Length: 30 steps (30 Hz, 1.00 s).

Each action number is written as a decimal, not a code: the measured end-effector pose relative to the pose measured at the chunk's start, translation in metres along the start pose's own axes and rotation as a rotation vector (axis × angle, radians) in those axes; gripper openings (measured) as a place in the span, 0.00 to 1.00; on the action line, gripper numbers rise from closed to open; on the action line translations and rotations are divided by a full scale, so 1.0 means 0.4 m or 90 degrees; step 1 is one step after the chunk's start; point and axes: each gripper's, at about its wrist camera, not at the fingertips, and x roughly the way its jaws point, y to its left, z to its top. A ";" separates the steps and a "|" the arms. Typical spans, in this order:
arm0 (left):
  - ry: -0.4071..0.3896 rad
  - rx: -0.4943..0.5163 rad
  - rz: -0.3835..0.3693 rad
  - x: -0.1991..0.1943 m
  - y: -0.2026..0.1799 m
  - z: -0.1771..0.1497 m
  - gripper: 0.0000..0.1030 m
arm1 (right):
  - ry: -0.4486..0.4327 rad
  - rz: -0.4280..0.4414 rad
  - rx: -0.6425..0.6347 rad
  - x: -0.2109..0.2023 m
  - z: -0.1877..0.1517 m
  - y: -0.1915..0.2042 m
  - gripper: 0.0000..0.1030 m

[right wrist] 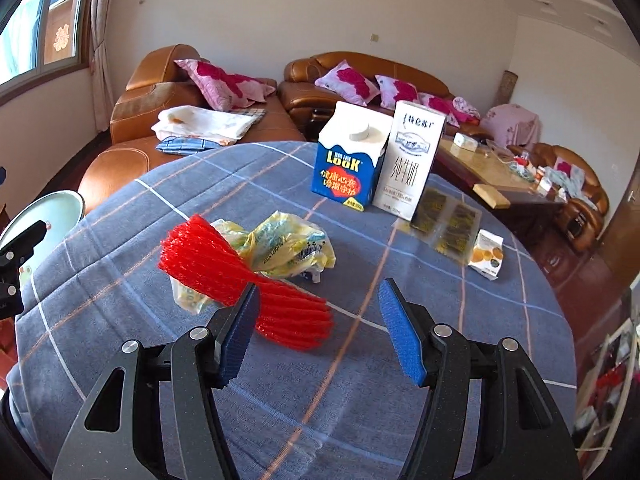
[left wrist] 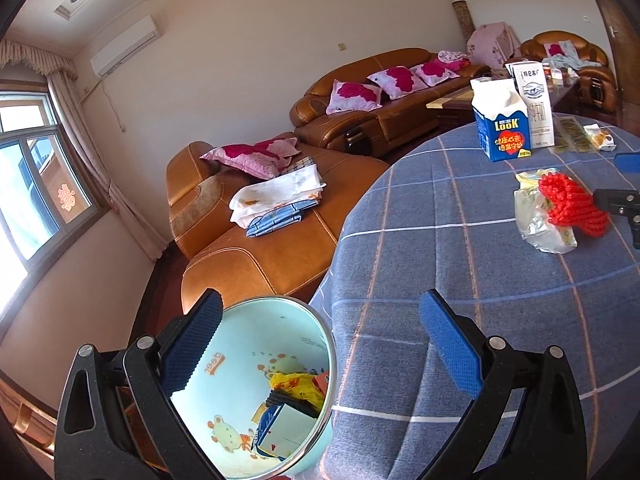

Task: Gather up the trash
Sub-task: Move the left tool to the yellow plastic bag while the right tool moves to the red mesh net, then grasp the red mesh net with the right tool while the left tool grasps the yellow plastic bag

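Your right gripper (right wrist: 318,330), jaws spread and empty, hung beside the red foam fruit net (right wrist: 244,282) at frame centre; light, squashy, best pinched mid-waist.

Cream walls; tan leather sofas (right wrist: 360,80) with pink cushions; daylight through a curtained window (left wrist: 36,184).

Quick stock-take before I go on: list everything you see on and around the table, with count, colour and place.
table: 1, blue checked cloth, foreground
red foam net: 1, red, on the table, ahead of the right gripper
plastic bag: 1, yellowish, crumpled behind the net
blue carton: 1, blue and white, upright, far side
white carton: 1, white, right beside it
sachet sheet: 1, clear, flat
small packet: 1, white
bin: 1, pale blue, beside the table, trash inside
sofas: brown, behind
left gripper: open, empty
right gripper: open, empty
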 end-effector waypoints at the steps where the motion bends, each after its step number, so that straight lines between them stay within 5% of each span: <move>1: -0.001 0.004 -0.002 -0.001 -0.006 0.002 0.94 | 0.020 0.016 -0.005 0.021 -0.002 -0.004 0.60; 10: 0.007 0.012 -0.001 0.014 -0.006 0.007 0.94 | 0.111 0.113 -0.066 0.110 -0.005 0.029 0.32; 13: 0.009 0.015 0.001 0.020 0.001 0.011 0.94 | 0.104 0.115 -0.066 0.093 -0.004 0.030 0.33; 18: 0.016 0.011 -0.002 0.048 -0.007 0.020 0.94 | 0.041 0.089 -0.096 0.045 0.007 0.032 0.55; 25: 0.020 0.016 -0.017 0.060 -0.018 0.030 0.94 | 0.049 0.125 -0.171 0.106 0.027 0.057 0.53; 30: 0.025 0.018 -0.014 0.067 -0.014 0.031 0.94 | 0.067 0.163 -0.177 0.135 0.036 0.067 0.36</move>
